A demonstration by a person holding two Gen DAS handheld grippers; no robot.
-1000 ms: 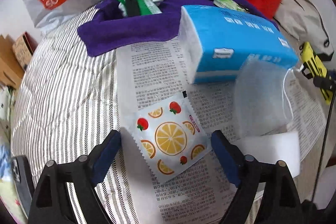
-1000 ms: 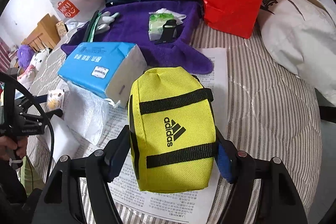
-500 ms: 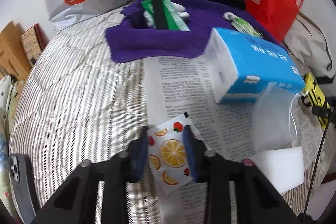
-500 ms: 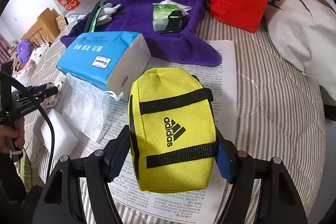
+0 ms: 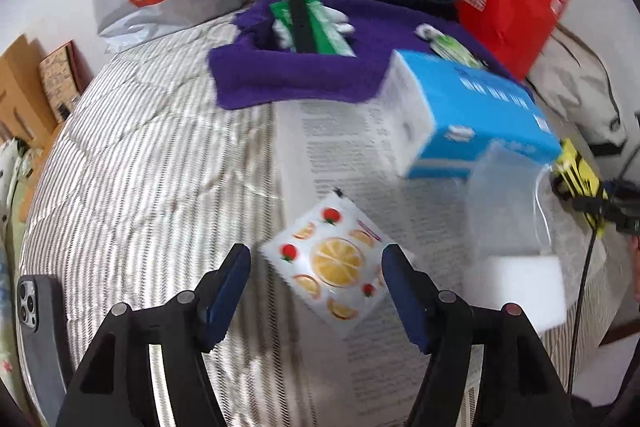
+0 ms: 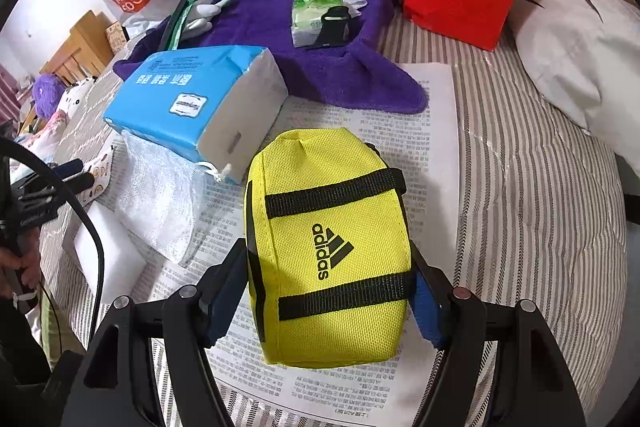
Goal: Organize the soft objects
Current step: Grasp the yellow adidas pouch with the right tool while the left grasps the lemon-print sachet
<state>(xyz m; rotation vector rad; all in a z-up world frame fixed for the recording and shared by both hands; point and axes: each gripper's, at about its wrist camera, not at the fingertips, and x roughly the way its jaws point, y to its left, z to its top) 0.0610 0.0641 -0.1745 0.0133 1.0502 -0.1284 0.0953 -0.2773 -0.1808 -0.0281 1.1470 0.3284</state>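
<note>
Yellow pouch [image 6: 326,247] pinched by right claw [image 6: 332,291] (base hidden); left claw [image 5: 316,291] spreading around blurred sachet [image 5: 332,263].

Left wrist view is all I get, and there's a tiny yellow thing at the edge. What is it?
Observer: It's a yellow pouch with black straps and a logo, lying on the printed paper.
Operator: Is the other gripper grabbing it?
Observer: Yes. The right gripper has one finger pressed against each side of the pouch, which rests on the paper.
Operator: And the green thing behind the blue pack?
Observer: A small green tissue packet on the purple towel, with a black clip resting against it.
</note>
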